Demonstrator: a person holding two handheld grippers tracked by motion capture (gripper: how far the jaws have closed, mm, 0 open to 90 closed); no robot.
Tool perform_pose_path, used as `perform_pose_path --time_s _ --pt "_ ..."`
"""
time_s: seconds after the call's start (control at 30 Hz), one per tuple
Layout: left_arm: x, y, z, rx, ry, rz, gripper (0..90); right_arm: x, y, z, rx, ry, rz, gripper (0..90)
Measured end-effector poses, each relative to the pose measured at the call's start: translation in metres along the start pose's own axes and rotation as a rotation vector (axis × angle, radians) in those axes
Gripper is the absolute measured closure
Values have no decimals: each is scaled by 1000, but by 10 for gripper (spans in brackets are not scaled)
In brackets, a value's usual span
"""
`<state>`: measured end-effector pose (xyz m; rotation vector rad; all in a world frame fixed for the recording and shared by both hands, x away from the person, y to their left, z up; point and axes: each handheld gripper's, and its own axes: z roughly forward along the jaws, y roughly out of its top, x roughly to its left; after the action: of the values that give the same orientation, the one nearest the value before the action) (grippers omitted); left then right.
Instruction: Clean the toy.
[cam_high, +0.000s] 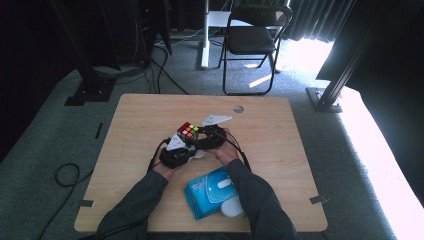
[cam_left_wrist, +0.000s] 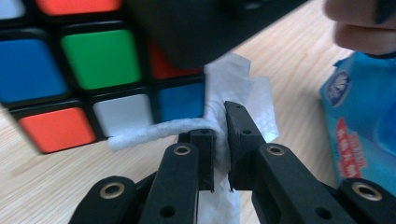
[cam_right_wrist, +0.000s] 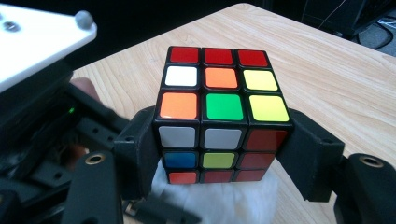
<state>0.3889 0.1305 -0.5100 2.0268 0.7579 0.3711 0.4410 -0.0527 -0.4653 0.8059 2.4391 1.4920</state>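
Wooden table (cam_high: 150, 115), one cube (cam_right_wrist: 219, 116) clamped in right tongs (cam_right_wrist: 219, 154), one white wipe (cam_left_wrist: 233, 88) pinched by left tongs (cam_left_wrist: 219, 140), one blue packet (cam_high: 210, 192).

Your right gripper (cam_right_wrist: 224, 154) has the cube (cam_right_wrist: 219, 116) between its jaws — your left gripper (cam_left_wrist: 219, 140) sits just beside it, the wipe (cam_left_wrist: 233, 88) under the cube, the pack (cam_high: 212, 192) behind both, near you.

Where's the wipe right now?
The wipe is pinched in the left gripper, pressed under the cube held by the right gripper, mid-table.
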Motion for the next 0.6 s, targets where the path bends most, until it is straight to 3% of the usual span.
perform_pose_path --time_s 0.13,0.6 --pt "-1 1 0 4 1 15 831 -1 0 0 0 0 6 344" --pt "33 -10 -16 -31 127 -80 831 -3 -2 -3 1 -1 9 344"
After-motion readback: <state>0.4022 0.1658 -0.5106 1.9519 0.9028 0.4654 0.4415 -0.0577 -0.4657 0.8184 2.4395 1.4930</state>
